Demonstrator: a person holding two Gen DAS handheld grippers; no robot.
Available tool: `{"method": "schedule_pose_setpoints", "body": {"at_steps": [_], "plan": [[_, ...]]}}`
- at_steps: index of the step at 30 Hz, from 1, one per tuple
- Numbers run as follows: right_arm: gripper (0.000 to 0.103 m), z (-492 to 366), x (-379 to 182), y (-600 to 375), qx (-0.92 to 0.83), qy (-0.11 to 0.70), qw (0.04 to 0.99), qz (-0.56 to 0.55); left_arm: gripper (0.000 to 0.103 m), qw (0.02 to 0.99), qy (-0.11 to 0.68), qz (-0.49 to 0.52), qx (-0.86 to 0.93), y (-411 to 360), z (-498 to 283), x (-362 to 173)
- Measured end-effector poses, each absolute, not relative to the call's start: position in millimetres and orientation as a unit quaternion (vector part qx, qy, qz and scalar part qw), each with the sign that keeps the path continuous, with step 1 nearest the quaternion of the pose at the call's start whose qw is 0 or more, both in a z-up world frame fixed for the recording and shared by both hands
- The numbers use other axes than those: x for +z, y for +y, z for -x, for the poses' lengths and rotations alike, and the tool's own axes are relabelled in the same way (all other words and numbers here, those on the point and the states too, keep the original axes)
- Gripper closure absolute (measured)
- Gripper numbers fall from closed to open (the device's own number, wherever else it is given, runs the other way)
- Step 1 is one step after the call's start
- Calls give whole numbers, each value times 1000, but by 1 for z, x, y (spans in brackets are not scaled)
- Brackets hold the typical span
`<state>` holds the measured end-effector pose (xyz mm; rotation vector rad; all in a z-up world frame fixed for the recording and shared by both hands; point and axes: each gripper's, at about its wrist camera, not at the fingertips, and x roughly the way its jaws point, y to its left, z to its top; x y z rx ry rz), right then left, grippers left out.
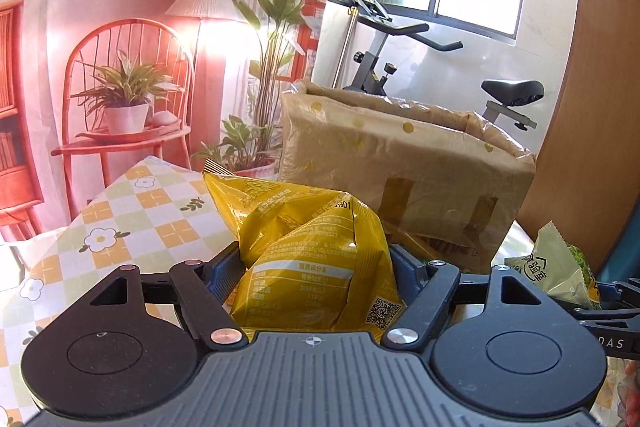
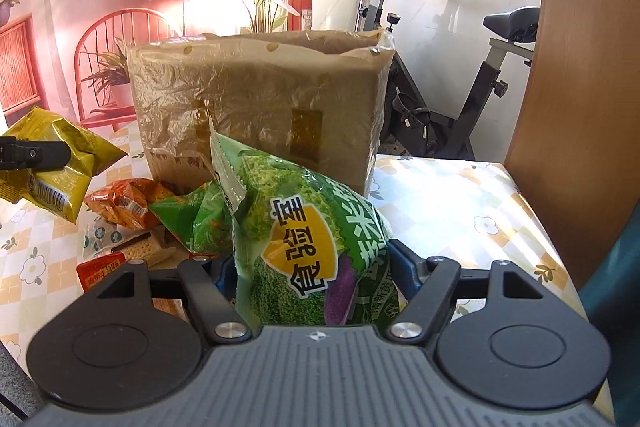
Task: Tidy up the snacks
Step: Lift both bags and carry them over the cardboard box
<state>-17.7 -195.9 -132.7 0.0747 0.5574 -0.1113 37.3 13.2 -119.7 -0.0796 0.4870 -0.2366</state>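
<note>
The left gripper (image 1: 316, 267) is clamped on a yellow snack bag (image 1: 304, 251), held off the checked floral tablecloth (image 1: 132, 211); the bag's long axis runs away from the camera and tilts up and left, its crimped end pointing toward the pink backdrop. The right gripper (image 2: 316, 267) is clamped on a green snack bag (image 2: 304, 239), whose long axis rises up and left, its torn white-lined end pointing toward the plastic-wrapped cardboard box (image 2: 260, 99) just behind it. Below, an orange snack bag (image 2: 124, 203), another green packet (image 2: 200, 223) and a cracker pack (image 2: 140, 251) lie in a loose heap on the cloth.
</note>
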Motion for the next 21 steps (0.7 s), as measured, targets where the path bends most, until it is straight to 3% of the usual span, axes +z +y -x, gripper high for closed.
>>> {"method": "schedule_pose_setpoints", "body": {"at_steps": [12,21], "plan": [[29,13,-33,-202,-45,197,978,-46,25,979,155,15,-134,11,-50,-55],[29,-48,43,-210,-18,162,985,-51,25,982,113,-12,-149,-4,-77,-16]]}}
